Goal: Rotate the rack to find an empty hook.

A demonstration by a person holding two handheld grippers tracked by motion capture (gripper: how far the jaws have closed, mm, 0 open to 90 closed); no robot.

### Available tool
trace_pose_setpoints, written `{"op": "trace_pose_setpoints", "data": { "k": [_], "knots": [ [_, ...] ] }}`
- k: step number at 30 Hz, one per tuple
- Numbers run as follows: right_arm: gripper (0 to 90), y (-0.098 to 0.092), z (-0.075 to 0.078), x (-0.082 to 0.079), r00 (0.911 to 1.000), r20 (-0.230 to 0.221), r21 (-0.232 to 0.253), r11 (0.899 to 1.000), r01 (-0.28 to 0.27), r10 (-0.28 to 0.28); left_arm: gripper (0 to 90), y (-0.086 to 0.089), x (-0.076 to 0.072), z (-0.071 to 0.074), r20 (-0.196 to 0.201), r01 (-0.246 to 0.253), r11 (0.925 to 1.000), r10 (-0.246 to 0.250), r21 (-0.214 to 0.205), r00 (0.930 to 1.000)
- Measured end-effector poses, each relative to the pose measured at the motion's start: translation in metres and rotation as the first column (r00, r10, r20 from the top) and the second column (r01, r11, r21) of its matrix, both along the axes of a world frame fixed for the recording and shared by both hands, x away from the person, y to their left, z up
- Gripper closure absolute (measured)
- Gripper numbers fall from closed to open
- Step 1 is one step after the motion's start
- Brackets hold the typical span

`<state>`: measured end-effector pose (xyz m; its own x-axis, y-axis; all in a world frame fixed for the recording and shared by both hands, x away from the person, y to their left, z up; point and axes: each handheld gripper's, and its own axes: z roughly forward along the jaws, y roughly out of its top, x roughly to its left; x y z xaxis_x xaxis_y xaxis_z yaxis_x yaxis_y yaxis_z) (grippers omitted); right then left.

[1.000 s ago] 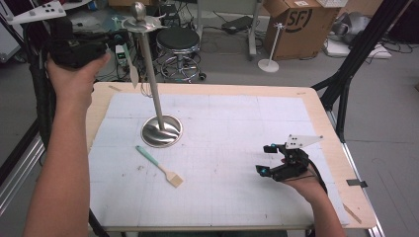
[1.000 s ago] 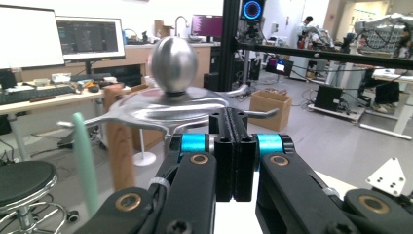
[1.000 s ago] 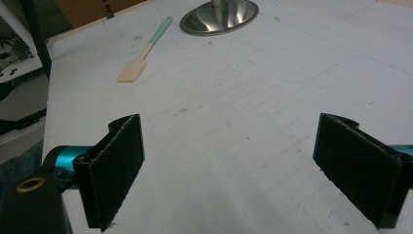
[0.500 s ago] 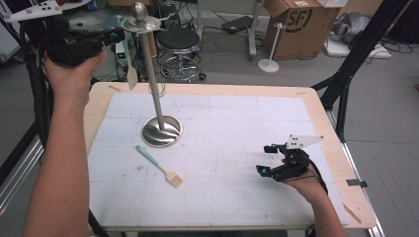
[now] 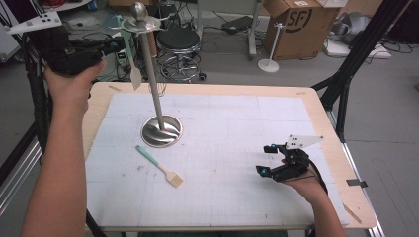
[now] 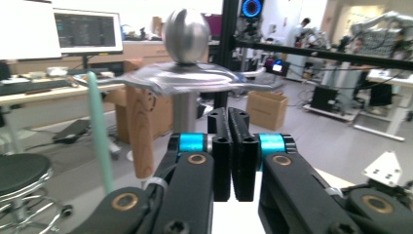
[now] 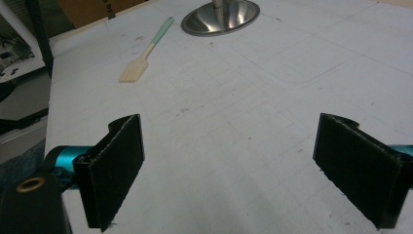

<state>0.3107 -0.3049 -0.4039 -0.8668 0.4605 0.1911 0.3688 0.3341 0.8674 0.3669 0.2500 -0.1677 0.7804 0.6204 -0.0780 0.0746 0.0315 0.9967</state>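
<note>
A steel stand (image 5: 160,131) with a round base, a thin pole and a ball-topped hook ring (image 5: 140,12) rises at the table's left. A spatula with a teal handle and wooden blade (image 5: 129,54) hangs from that ring. A second teal-handled spatula (image 5: 159,167) lies flat in front of the base. My left gripper (image 5: 118,46) is held high, level with the ring and just left of the hanging spatula, jaws shut on nothing. In the left gripper view the ball (image 6: 186,29), a teal handle (image 6: 100,131) and a wooden piece (image 6: 141,131) are just beyond its jaws. My right gripper (image 5: 267,159) rests open on the table's right.
A white gridded mat (image 5: 232,123) covers the wooden table (image 5: 316,106). Behind the table stand a black stool (image 5: 179,42) and a cardboard box (image 5: 291,19). A black tripod leg (image 5: 346,79) rises at the right edge.
My left gripper has edged slightly right toward the stand's top. The right gripper and the spatula on the mat have not moved.
</note>
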Motion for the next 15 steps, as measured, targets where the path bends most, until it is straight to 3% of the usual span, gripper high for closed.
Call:
{"op": "trace_pose_setpoints", "data": {
  "k": [6, 12, 15],
  "knots": [
    [11.2, 0.001, 0.000, 0.000, 1.0000, -0.004, 0.003, 1.000, -0.002, 0.002, 79.7, 0.000, -0.006, -0.015, -0.011, 0.038, 0.9992, -0.038, -0.006, 0.9992],
    [11.2, 0.001, 0.000, -0.001, 1.0000, -0.009, -0.001, 1.000, 0.000, 0.000, 66.5, -0.009, -0.009, -0.033, -0.039, 0.105, 0.9939, -0.104, 0.034, 0.9938],
    [11.2, 0.000, 0.000, -0.001, 1.0000, -0.001, 0.000, 1.000, -0.001, 0.001, 63.9, -0.014, -0.010, -0.041, -0.050, 0.139, 0.9893, -0.136, 0.046, 0.9894]
  ]
}}
